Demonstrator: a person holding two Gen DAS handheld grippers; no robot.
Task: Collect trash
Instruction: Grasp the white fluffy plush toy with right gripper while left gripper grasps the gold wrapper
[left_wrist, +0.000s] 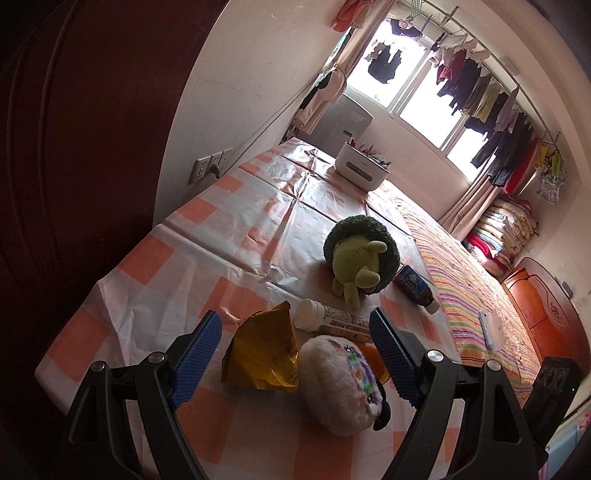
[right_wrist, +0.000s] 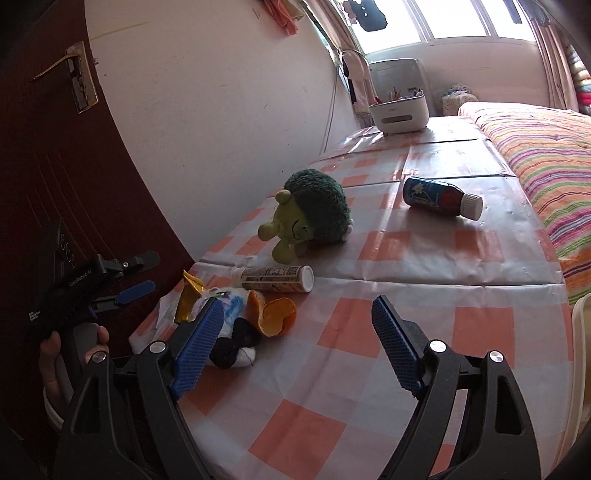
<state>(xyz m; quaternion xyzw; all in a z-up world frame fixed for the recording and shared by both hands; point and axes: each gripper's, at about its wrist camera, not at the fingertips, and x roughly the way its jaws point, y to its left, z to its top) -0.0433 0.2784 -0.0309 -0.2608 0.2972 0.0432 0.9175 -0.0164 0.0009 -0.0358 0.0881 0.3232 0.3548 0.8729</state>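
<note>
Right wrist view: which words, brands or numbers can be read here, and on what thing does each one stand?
"CenRobot.AI": on the black body of the left claw.
Small white print lower on that body: too small to read.
Blue bottle label: blurred.
White tube print: too small.
White bin logo: unreadable.

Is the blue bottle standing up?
No, the blue bottle lies on its side on the checked tablecloth, with its white cap pointing toward the striped bed.

orange peel mostly hidden behind white plush
</note>
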